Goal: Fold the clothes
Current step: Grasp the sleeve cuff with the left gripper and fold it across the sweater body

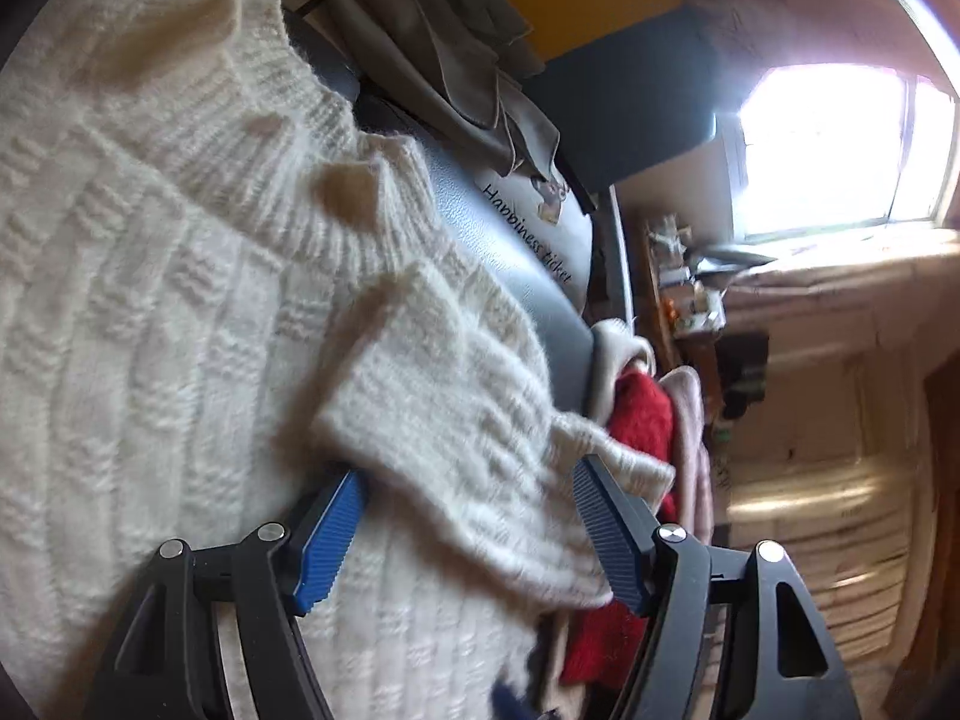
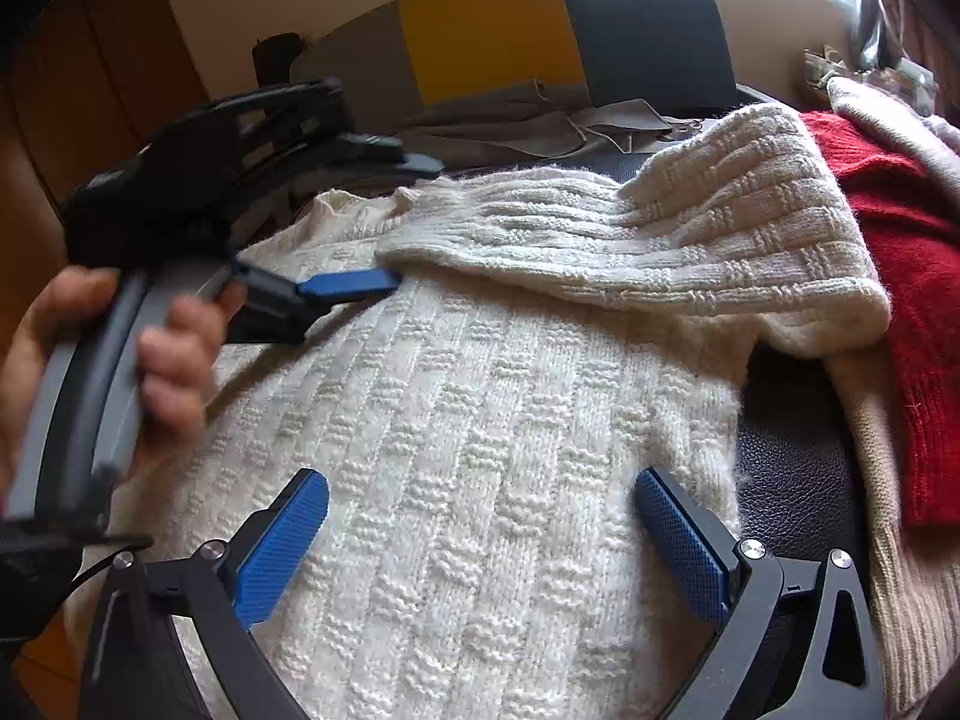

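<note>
One line of writing can be read: "Happiness ticket", in dark slanted letters on a pale grey padded leather-like surface. The words run just beside the ribbed collar of the cream knitted sweater lying on that surface. A small printed picture sits at the start of the words, too small to make out. Nothing else legible appears.

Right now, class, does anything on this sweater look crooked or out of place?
Yes. The sleeve lies folded across the cream sweater at a slant, and its cuff is bunched rather than flat.
</note>
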